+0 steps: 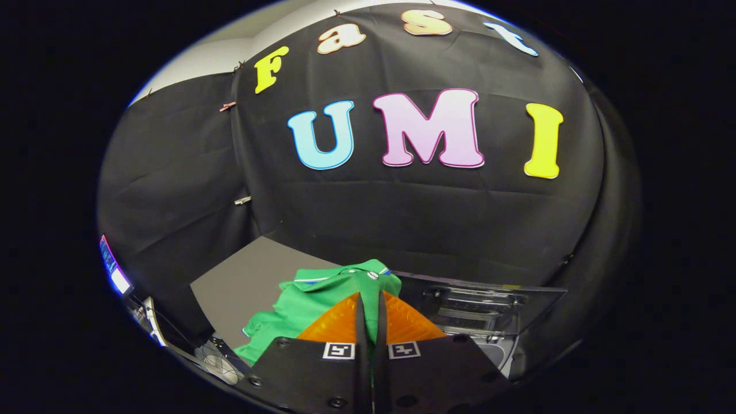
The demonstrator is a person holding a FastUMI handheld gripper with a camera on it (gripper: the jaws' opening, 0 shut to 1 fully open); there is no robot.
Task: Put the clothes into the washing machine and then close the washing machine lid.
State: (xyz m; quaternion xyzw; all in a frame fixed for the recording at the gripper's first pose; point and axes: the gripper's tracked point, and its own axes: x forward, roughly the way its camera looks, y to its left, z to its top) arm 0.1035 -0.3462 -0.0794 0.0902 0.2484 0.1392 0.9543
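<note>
The gripper (368,302) has its fingers pressed almost together, with a thin fold of the green shirt (313,302) pinched between them; the shirt hangs and spreads to the left of the fingers, over the grey table (241,282); the washing machine (483,310) stands just to the right, its lid raised. The shirt looks light, soft and limp, so I judge it will sag and swing; a hold near the collar (368,269), on bunched cloth, seems safest against slipping.

Green shirt (310,302) with white-and-blue collar trim; grey tabletop (241,282); dark, glossy washing machine lid (489,299)
</note>
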